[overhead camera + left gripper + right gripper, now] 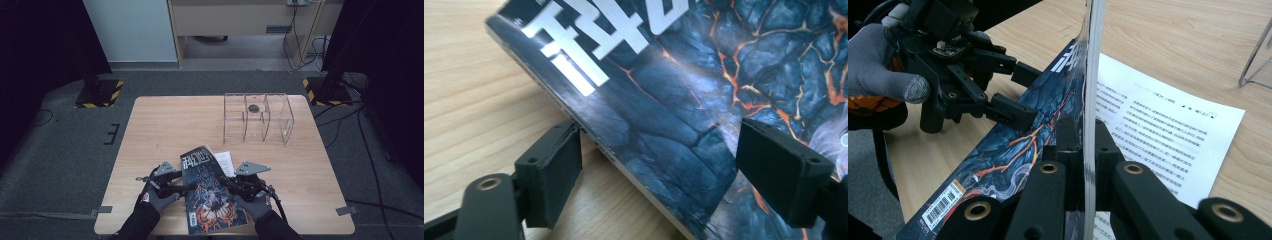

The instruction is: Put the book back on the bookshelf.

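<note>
Two grippers were set at one magazine (pixel 212 192), which lay at the near edge of the wooden table (pixel 165 125), close to the person, with its dark lava-patterned cover up and a printed white sheet (pixel 1168 130) showing beneath its right side. The right gripper (pixel 239 186) was clamped tight on a thin edge of the cover, which stood on end between its jaws in the right gripper view. The left gripper (pixel 176 189) was released: its jaws stood apart to either side of the spine edge, and in the left gripper view neither pad pressed on the paper, though one sat just against the page block.

Judged from its thin block of pages and glossy skin, the magazine was likely light, limp and rather slippery. Held by one sheet alone, the cover could be expected to bend, peel away from the pages or tear. A firmer hold was probably to be had across the whole thickness near the spine, where the pages were bound and stiffest. The clear acrylic rack (pixel 257 117) stood well apart at the far side of the table, and a floppy magazine would likely need support at both edges on its way there.
</note>
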Tool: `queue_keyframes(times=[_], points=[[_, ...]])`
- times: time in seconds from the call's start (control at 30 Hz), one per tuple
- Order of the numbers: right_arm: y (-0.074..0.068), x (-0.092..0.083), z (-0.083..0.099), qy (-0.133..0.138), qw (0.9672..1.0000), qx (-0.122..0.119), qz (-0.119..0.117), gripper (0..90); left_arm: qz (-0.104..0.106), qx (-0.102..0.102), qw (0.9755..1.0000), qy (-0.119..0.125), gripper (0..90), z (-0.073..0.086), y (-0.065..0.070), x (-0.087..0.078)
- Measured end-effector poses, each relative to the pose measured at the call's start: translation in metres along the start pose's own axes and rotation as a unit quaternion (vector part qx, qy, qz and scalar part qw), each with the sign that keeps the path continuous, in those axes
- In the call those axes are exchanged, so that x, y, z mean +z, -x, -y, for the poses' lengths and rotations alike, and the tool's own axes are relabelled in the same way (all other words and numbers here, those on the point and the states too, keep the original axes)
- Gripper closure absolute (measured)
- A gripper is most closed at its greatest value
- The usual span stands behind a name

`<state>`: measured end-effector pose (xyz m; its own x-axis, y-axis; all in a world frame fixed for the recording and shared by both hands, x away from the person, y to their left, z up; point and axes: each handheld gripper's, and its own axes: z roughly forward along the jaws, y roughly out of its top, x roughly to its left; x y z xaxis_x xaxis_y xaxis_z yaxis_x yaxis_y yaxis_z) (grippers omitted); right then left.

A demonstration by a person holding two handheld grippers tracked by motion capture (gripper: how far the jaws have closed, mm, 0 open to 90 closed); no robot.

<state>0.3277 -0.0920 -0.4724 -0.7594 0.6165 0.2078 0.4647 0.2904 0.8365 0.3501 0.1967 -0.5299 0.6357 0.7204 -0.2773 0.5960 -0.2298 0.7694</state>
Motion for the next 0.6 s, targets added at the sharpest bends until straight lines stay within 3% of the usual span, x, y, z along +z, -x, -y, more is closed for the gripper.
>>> queue_keyframes(times=[0.27, 0.53, 0.6], points=[[0.0009, -0.0012, 0.0008, 0.001, 1.0, -0.003, 0.003, 86.7, 0.014, -0.024, 0.9996, -0.009, 15.8, 0.0018, -0.0016, 0.0074], [-0.0003, -0.0026, -0.0009, 0.008, 1.0, -0.004, 0.003, 86.7, 0.026, -0.021, 0.9994, -0.013, 15.5, 0.0018, 0.0028, 0.0068], [-0.0004, -0.0056, -0.003, 0.015, 0.9999, -0.006, 0.002, 86.7, 0.028, -0.017, 0.9994, -0.005, 15.7, 0.0004, 0.0041, 0.0038]])
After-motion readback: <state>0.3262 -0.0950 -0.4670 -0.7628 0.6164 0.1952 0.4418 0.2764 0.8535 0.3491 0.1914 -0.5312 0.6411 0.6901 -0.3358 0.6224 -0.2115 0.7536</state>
